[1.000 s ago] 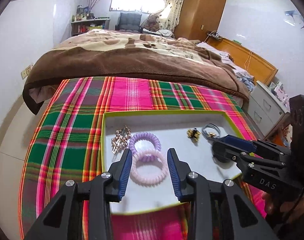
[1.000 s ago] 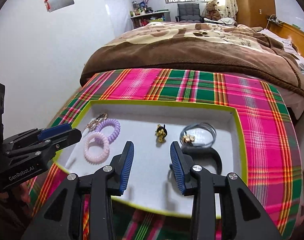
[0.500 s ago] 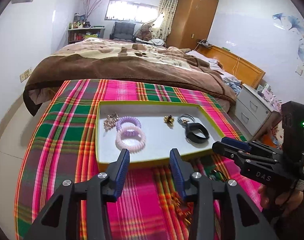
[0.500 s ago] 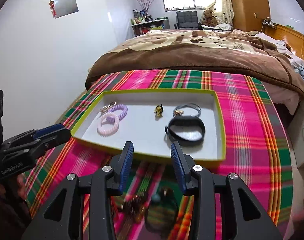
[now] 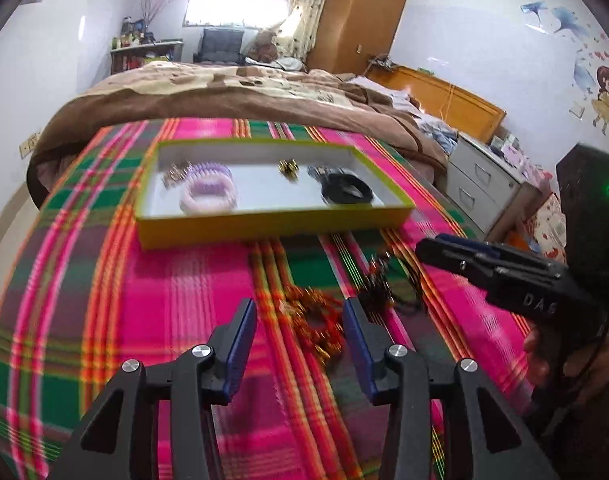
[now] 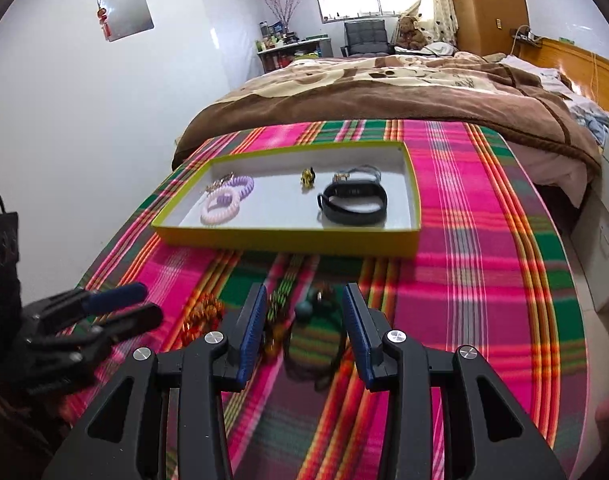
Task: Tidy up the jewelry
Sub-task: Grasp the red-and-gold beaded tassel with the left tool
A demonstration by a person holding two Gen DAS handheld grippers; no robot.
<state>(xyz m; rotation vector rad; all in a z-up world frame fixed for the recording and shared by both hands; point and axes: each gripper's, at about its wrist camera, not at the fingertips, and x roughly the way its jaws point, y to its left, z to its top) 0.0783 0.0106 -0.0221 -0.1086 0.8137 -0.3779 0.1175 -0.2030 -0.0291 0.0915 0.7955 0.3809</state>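
On the right gripper (image 5: 444, 250), "DAS" lettering; both grippers' jaws apart, left gripper (image 5: 300, 334) too.

open right tool (image 6: 303, 326) above necklaces (image 6: 304, 312)

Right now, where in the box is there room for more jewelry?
The tray has bare floor in front of the gold charm, between the pink hair tie and black band. Its left corner is crowded with hair ties and a clip.
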